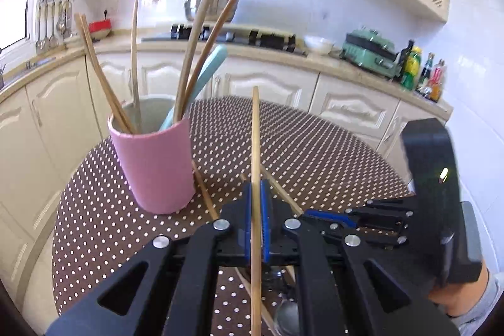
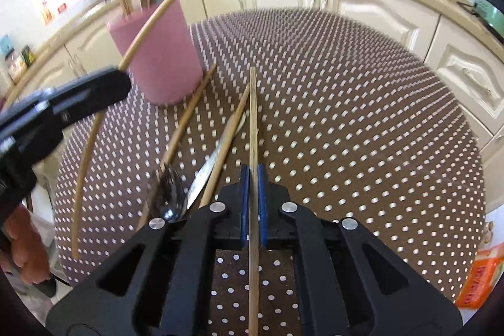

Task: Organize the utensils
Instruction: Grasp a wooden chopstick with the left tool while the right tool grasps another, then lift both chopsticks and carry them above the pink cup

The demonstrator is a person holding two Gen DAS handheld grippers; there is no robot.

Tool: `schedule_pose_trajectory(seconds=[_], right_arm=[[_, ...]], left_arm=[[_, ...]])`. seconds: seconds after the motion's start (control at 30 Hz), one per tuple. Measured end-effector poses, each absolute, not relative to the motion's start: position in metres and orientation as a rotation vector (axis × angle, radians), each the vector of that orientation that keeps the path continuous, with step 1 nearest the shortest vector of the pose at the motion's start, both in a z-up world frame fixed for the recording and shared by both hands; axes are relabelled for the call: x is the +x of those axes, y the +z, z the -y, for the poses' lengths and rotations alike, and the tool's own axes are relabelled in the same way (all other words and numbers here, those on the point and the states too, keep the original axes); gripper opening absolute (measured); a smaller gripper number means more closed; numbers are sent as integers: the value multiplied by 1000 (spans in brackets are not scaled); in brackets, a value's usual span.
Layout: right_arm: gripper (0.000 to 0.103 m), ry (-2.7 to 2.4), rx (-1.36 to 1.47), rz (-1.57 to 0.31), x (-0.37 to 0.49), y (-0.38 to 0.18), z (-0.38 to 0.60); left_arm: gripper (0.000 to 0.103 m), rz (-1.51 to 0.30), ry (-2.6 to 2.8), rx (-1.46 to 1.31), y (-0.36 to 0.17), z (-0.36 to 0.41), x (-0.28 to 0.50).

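Left wrist view: dotted table (image 1: 315, 153) carries pink cup (image 1: 154, 162) at 10 o'clock, already stocked with chopsticks and spatulas, handles up for easy sorting. Left gripper (image 1: 256, 200) clamped on chopstick (image 1: 255, 131), upright, likely ready for cup. Right gripper (image 2: 253, 178) pinches second chopstick (image 2: 252, 115). Spoon (image 2: 167, 194), loose sticks lie at 9 o'clock, unsorted.

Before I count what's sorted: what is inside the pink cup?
Inside the pink cylindrical cup stand wooden chopsticks, longer curved wooden handles and a light teal plastic handle. The opaque wall hides their lower ends and the cup's bottom.
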State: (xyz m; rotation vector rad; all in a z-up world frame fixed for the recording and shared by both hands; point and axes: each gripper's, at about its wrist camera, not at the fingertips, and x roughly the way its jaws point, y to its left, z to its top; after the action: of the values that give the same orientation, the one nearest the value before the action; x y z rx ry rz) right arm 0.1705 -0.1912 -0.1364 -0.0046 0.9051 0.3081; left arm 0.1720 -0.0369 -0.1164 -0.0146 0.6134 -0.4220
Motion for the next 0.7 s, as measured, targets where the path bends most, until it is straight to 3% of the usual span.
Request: schedule_pose_trajectory(seconds=[0.5,0.7], right_arm=[[6,482,221,-347,98,-16,214],[6,581,224,-212,117,18,180]], left_arm=[[5,-149,-438,-205,-58,-4,125],[5,-36,-418,-281,-33,-24,138]])
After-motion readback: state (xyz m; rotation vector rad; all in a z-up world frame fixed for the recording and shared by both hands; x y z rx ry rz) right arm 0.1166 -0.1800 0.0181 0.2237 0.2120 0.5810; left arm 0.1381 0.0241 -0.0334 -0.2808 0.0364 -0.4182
